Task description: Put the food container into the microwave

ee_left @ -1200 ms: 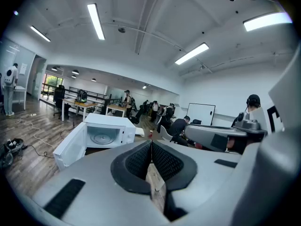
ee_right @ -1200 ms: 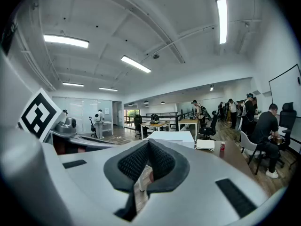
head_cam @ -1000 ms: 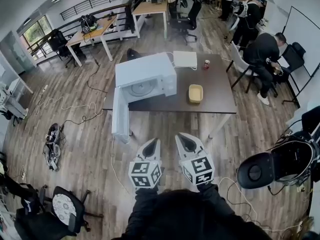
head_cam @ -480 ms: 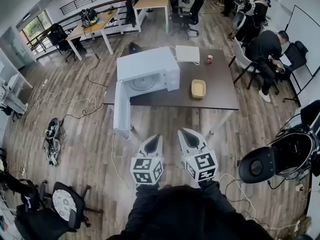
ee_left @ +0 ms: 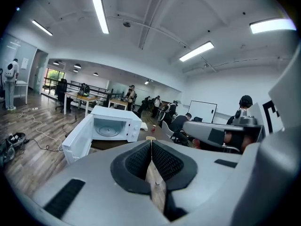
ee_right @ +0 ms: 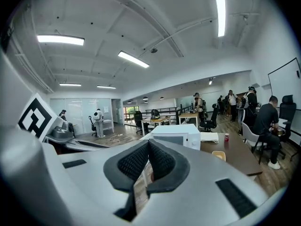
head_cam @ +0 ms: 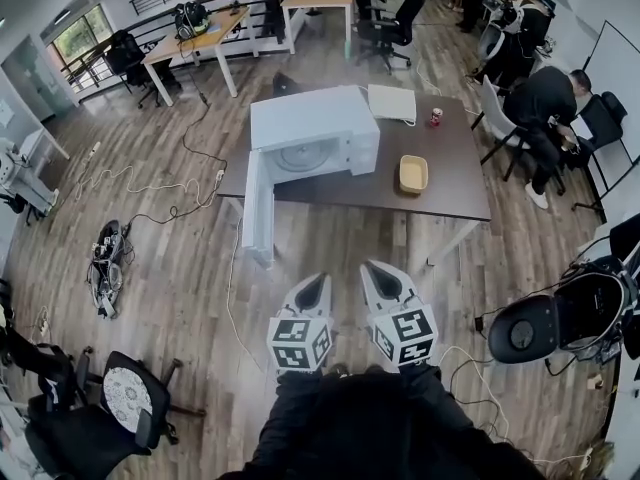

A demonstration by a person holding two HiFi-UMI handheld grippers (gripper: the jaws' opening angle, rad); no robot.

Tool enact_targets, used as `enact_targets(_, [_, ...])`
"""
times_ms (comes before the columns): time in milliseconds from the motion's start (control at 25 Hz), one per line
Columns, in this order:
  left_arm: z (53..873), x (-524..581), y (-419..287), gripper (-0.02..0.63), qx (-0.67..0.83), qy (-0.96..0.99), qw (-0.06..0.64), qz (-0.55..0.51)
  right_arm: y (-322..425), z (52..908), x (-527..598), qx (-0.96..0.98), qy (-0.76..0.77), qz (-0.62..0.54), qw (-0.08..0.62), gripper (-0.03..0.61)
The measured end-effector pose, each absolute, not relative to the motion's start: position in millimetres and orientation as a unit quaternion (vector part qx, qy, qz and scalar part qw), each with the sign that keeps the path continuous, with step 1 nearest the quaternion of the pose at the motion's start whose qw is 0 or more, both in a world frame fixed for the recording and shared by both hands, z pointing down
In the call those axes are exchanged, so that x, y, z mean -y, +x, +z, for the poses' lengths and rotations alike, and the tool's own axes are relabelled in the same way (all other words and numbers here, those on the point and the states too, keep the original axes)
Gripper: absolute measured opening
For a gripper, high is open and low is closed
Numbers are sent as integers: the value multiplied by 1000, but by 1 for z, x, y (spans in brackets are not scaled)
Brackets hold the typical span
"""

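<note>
A white microwave (head_cam: 318, 140) stands on a dark table (head_cam: 450, 196), its door (head_cam: 258, 213) swung wide open toward me. The same microwave (ee_left: 113, 126) shows its empty cavity in the left gripper view. A yellow food container (head_cam: 412, 174) rests on the table to the right of the microwave, and the container (ee_right: 218, 155) appears small in the right gripper view. My left gripper (head_cam: 312, 286) and right gripper (head_cam: 378, 277) hover side by side over the floor, well short of the table. Both are shut with nothing between the pads.
A red can (head_cam: 435, 116) and a white flat box (head_cam: 392, 103) sit at the table's far side. A black office chair (head_cam: 540, 326) stands to my right, another chair (head_cam: 125, 408) to my lower left. Cables (head_cam: 150, 193) trail over the floor. People sit and stand at the far right.
The table and microwave sit nearer in the head view than a second ago. Both grippers moved forward together and stay shut.
</note>
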State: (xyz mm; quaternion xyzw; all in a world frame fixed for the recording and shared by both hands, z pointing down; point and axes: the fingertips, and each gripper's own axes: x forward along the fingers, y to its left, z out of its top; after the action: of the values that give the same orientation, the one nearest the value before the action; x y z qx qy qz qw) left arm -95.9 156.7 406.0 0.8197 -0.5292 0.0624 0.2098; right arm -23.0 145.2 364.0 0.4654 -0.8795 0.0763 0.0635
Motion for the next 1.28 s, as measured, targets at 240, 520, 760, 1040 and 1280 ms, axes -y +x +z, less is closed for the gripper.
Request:
enact_targets(240, [420, -165, -116, 34, 526, 819, 221, 65, -41, 382, -153, 874, 472, 86, 74, 23])
enact_targets(520, [438, -169, -131, 34, 521, 817, 236, 67, -52, 401, -159, 865, 484, 98, 86, 23])
enact_targets(760, [450, -160, -124, 34, 509, 820, 251, 71, -47, 410, -151, 858, 494, 105, 97, 23])
enact_targets(1040, [464, -130, -120, 34, 511, 817, 255, 78, -37, 422, -115, 852, 502, 114, 94, 25])
enact_targets(1280, [463, -79, -114, 34, 525, 812, 244, 77, -28, 419, -63, 857, 497, 107, 81, 25])
